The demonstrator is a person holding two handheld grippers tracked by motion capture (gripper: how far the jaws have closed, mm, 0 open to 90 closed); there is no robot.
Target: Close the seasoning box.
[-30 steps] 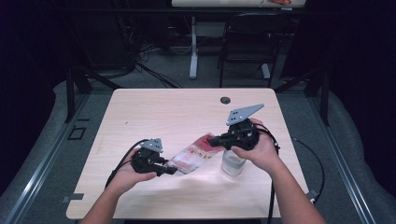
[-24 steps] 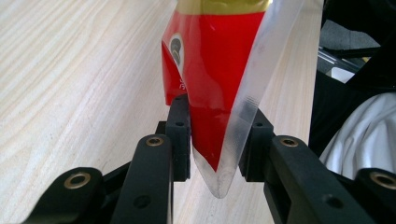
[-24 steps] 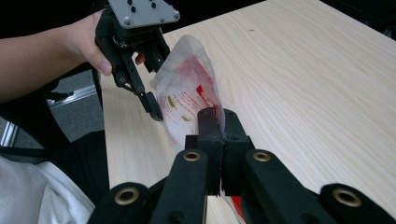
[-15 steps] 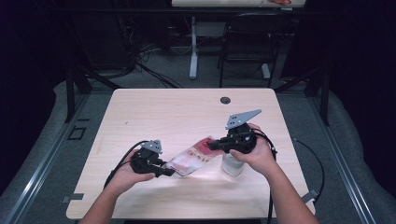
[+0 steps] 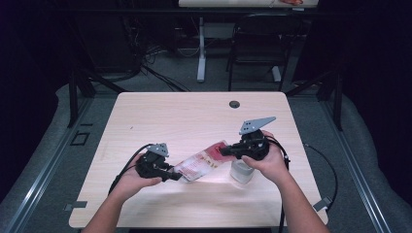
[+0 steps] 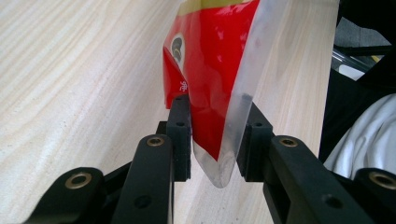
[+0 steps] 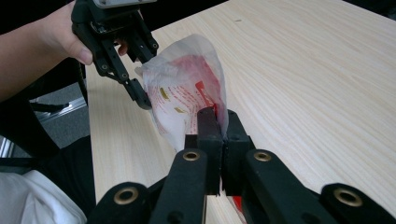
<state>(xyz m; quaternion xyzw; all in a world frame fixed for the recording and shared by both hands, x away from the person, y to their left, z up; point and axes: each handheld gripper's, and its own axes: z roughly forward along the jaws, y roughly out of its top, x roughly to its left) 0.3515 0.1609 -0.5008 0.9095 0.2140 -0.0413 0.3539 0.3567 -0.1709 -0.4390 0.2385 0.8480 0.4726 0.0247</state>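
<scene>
Above the desk [image 5: 145,116], near its front edge, a red plastic pouch [image 5: 201,160] hangs between both tools. Left tool [image 5: 176,175] pinches one end loosely; right tool [image 5: 224,151] is clamped on the other. Next, I think, they must pull it open carefully.

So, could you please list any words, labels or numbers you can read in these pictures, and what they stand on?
None can be read for certain.
Red and clear packet: one small white character near the left tool, too small and blurred to quote; a round emblem above it, illegible.
Same packet by the right tool: yellowish and white marks, blurred.
Table: no text.
</scene>
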